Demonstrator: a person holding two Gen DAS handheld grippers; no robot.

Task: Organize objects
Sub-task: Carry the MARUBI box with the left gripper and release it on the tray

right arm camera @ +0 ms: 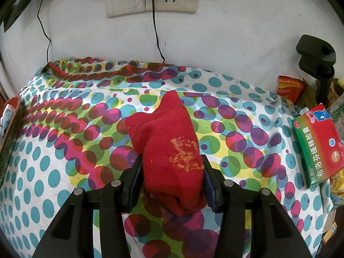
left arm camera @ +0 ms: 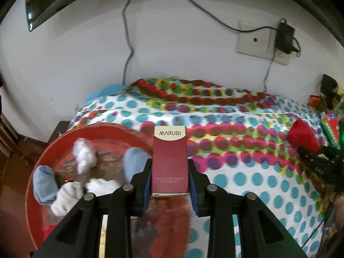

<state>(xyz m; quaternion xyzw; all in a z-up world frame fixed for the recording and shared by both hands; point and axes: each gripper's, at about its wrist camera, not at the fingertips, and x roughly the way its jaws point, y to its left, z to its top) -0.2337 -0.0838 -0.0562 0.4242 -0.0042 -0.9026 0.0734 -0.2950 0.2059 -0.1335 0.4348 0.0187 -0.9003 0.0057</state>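
My left gripper (left arm camera: 169, 167) is shut on a dark red MARUBI box (left arm camera: 169, 159), held upright over the right rim of a red basin (left arm camera: 43, 154). In the basin lie white and light blue socks (left arm camera: 85, 157), blurred. My right gripper (right arm camera: 172, 172) is shut on a folded red sock (right arm camera: 169, 148) with an orange embroidered mark, held above the dotted cloth. In the left wrist view the red sock (left arm camera: 302, 136) and the right gripper (left arm camera: 318, 161) show at the far right.
A table covered by a multicoloured dotted cloth (right arm camera: 64, 129) stands against a white wall with sockets (right arm camera: 150, 0) and cables. A red and green medicine box (right arm camera: 318, 148) lies at the right edge, beside an orange packet (right arm camera: 290, 88) and a black clamp stand (right arm camera: 318, 60).
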